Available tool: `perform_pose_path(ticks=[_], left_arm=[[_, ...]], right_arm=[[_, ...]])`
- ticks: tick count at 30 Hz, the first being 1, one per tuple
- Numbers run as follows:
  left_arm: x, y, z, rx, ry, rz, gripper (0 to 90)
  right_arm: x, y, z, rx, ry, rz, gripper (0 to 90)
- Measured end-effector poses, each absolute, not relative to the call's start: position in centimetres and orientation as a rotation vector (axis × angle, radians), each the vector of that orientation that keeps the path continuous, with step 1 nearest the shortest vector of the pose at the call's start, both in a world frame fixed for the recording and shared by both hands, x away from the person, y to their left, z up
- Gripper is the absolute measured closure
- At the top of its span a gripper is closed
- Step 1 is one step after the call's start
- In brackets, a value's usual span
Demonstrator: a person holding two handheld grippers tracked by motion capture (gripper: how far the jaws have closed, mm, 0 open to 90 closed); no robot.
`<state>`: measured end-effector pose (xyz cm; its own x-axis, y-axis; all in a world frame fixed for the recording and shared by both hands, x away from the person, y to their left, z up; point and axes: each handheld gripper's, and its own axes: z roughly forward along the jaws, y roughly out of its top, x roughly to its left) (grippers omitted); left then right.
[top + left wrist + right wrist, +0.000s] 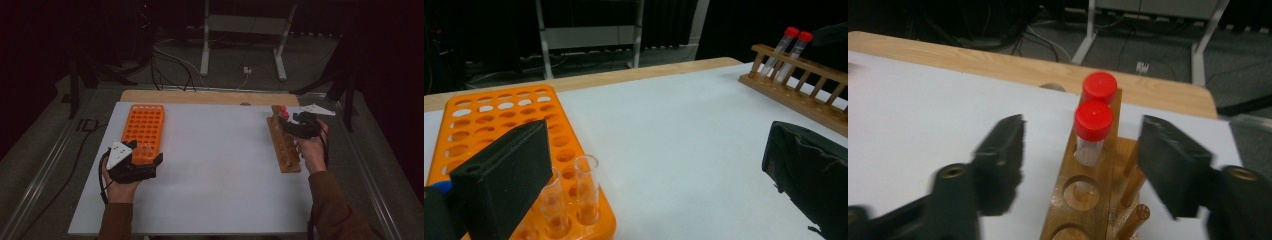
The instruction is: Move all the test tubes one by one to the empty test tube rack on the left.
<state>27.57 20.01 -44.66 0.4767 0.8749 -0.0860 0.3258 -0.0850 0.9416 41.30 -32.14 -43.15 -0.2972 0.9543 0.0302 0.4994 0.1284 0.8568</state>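
Your right tongs (1083,165) are reaching at the wooden rack (283,145) on the right side of the worktop (220,165), spread either side of the nearer red-capped tube (1093,132) with clear gaps to both pads, so nothing is pinched yet. To do this step well, keep the tube centred between the two pads, bring them level with the clear wall just under the cap rather than on the cap itself, and close evenly so the tube is not pushed sideways against the rack's top rail. Once you have it, a straight pull along the tube's own axis looks the safest way out of the hole; a tilted pull could drag on the second red-capped tube (1099,87), which stands just behind it in the next hole. The rack's nearer holes stand empty. Your left tongs (659,170) are spread wide and hold nothing, resting at the near end of the orange rack (145,130) on the left side of the worktop. That orange rack carries two open clear tubes (586,187) without caps in its near rows, just beside your left pad; most of its other holes look empty. Keep the left tongs still and clear of those two tubes while the right works.
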Motion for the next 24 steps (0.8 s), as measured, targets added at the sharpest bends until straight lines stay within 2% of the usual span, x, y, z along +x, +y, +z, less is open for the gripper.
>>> perform_pose_path(ticks=[8,14,18,24], left_arm=[[27.5,19.7,-44.6,1.661,1.03,0.63,0.4],[27.6,19.4,-44.7,1.684,1.019,0.626,0.4],[27.6,19.4,-44.7,1.685,1.02,0.626,0.4],[27.6,19.5,-44.7,1.676,1.023,0.626,0.4]], right_arm=[[42.7,-31.9,-44.3,1.415,1.888,1.039,56.1],[43.7,-31.5,-44.8,1.378,1.942,0.953,60.9],[43.9,-31.3,-44.9,1.386,1.939,0.939,73.7],[43.4,-31.7,-44.6,1.376,1.912,0.955,74.7]])
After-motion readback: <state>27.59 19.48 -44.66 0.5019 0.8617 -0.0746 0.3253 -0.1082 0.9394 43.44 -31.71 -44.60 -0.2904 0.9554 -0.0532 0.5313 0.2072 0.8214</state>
